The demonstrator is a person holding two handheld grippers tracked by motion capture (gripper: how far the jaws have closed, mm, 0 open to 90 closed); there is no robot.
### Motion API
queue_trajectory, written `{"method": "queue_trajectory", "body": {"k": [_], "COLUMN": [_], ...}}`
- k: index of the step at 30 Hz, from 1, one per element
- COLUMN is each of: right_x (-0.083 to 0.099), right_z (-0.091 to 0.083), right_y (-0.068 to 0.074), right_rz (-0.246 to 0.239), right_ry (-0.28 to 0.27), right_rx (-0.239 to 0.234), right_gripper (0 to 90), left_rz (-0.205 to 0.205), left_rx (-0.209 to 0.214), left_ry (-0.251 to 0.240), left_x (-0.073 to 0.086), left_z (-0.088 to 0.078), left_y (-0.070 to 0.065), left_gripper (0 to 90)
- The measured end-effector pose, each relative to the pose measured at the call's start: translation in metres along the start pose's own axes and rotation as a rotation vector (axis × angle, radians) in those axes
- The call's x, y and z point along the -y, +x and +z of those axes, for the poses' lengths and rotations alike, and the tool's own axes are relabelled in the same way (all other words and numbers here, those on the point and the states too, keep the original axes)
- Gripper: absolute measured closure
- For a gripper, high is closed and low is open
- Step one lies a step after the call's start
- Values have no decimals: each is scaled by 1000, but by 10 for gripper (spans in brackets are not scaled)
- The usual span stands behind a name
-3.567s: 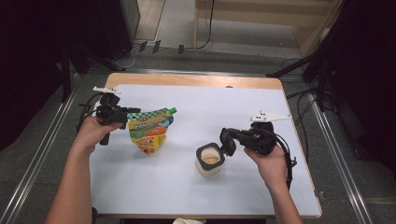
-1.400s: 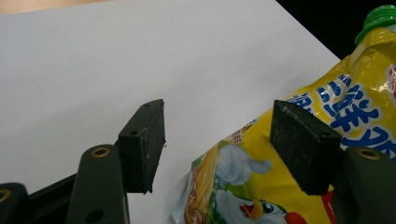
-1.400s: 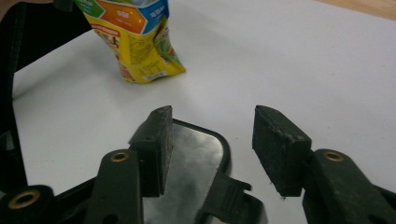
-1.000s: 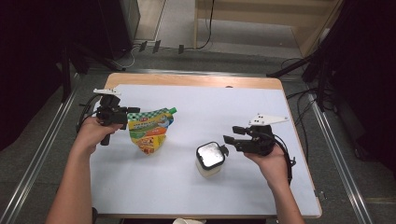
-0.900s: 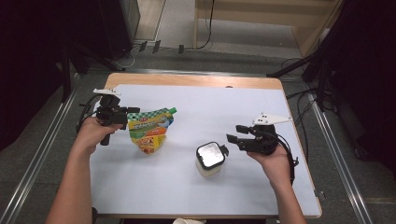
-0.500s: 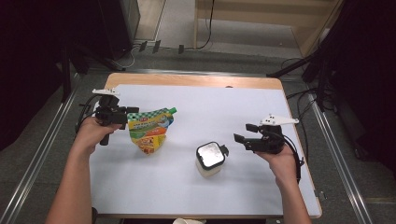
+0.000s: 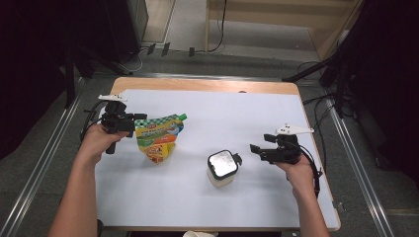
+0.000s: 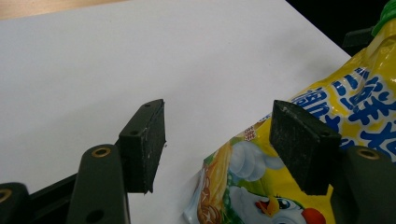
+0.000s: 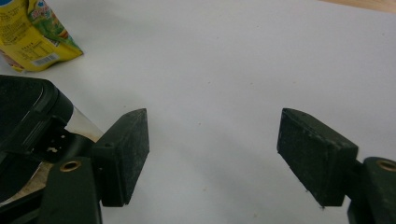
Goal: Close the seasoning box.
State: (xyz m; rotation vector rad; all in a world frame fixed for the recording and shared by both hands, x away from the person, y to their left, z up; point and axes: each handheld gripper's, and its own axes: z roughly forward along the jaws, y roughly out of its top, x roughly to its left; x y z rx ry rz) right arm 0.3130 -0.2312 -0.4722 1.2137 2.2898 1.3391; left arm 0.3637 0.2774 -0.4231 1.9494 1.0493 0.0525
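A yellow and green spouted pouch point(image 7: 157, 139) stands at the left of the white sheet. My left gripper point(image 7: 134, 123) is beside its upper left corner. In the left gripper view this gripper point(image 8: 219, 144) is open, and the pouch point(image 8: 327, 93) lies by the right jaw without being pinched. A small jar with a black lid point(image 7: 222, 165) stands near the middle. My right gripper point(image 7: 253, 149) hovers just right of it. Its jaws have just been opening, and in the right gripper view it point(image 9: 212, 149) stands open over bare sheet, with the jar point(image 9: 28, 116) outside its left jaw.
The white sheet point(image 7: 222, 113) covers a wooden table whose far edge point(image 7: 197, 85) shows. Metal rails run along both sides, and cables and dark stands lie on the floor beyond. The pouch point(image 9: 32, 37) shows far off in the right gripper view.
The jar's lid, up in the oldest frame, is now down. My right gripper has drawn away to the right of the jar and lowered slightly. The left hand has stayed put.
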Motion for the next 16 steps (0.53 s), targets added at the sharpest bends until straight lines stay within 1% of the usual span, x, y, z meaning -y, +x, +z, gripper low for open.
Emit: {"method": "queue_trajectory", "body": {"k": [8, 16], "right_x": [1, 2], "right_z": [1, 3], "right_y": [1, -1], "right_rz": [-4, 6], "right_ry": [10, 13], "right_rx": [1, 4], "right_gripper": [259, 258], "left_rz": [1, -7], "left_rx": [0, -5], "left_ry": [5, 1], "left_x": [0, 1], "left_z": [2, -1], "left_y": [0, 2], "left_gripper": [373, 373]}}
